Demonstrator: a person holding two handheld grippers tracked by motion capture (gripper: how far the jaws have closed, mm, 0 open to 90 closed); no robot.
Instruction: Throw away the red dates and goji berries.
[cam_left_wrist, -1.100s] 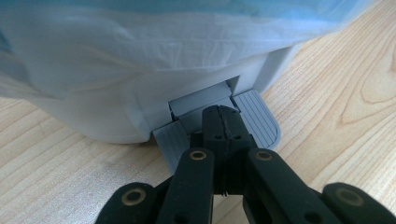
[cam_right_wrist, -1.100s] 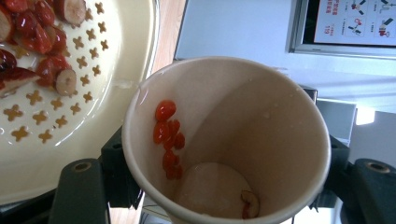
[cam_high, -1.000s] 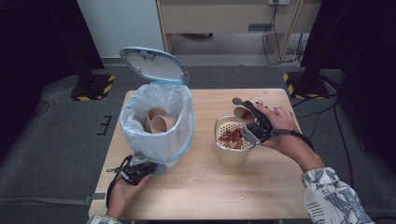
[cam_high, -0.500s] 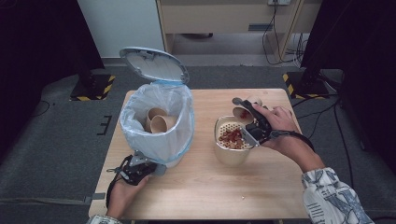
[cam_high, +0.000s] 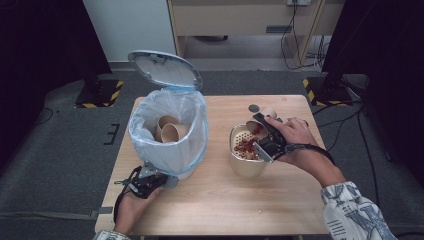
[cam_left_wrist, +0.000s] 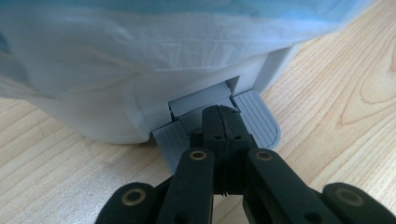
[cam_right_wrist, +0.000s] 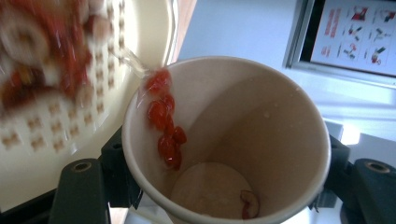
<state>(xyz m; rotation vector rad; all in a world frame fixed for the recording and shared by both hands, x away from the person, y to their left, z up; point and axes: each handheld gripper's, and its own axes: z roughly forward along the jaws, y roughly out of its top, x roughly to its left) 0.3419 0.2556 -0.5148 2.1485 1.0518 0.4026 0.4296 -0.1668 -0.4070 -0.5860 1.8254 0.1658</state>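
Right claw (cam_high: 261, 131) pinching paper cup (cam_right_wrist: 224, 140), tipped over perforated strainer bowl (cam_high: 245, 152) right of centre on worktop (cam_high: 215, 200); red berries (cam_right_wrist: 166, 126) clinging at rim. Left claw (cam_left_wrist: 223, 122) pressed together on bin pedal (cam_left_wrist: 254, 116), near-left. Bin (cam_high: 170, 135) lid up.

Black tongs (cam_left_wrist: 223, 122) with brass-ringed rivets; right forearm in a patterned white-and-blue sleeve (cam_high: 357, 212).

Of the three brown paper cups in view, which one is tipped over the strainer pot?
The brown paper cup clamped in the right gripper, spilling red bits into the cream strainer pot. The two other cups sit inside the lined bin.
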